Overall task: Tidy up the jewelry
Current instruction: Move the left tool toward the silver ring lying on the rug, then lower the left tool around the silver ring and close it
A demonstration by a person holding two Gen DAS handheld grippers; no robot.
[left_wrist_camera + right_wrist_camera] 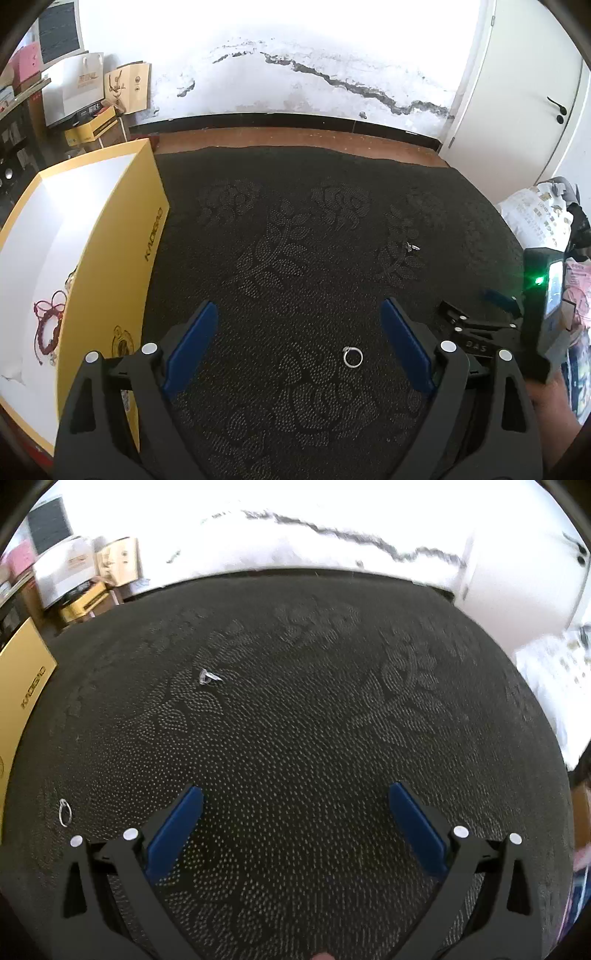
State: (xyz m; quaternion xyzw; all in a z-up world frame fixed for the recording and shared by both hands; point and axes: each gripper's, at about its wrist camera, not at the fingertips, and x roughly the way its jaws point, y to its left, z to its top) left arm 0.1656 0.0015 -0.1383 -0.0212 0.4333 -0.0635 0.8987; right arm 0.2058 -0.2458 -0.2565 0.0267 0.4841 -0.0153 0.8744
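Note:
A silver ring lies on the dark patterned cloth, just right of centre between the wide blue fingers of my left gripper, which is open and holds nothing. A small silver earring lies farther off to the right. On the left stands a yellow box with a white inside, and red cord bracelets lie in it. My right gripper is open over bare cloth. In its view the earring is ahead on the left and the ring at the far left.
The other gripper and a hand holding it show at the right edge of the left wrist view. Boxes and paper bags are stacked at the back left. A white door and a printed bag are on the right.

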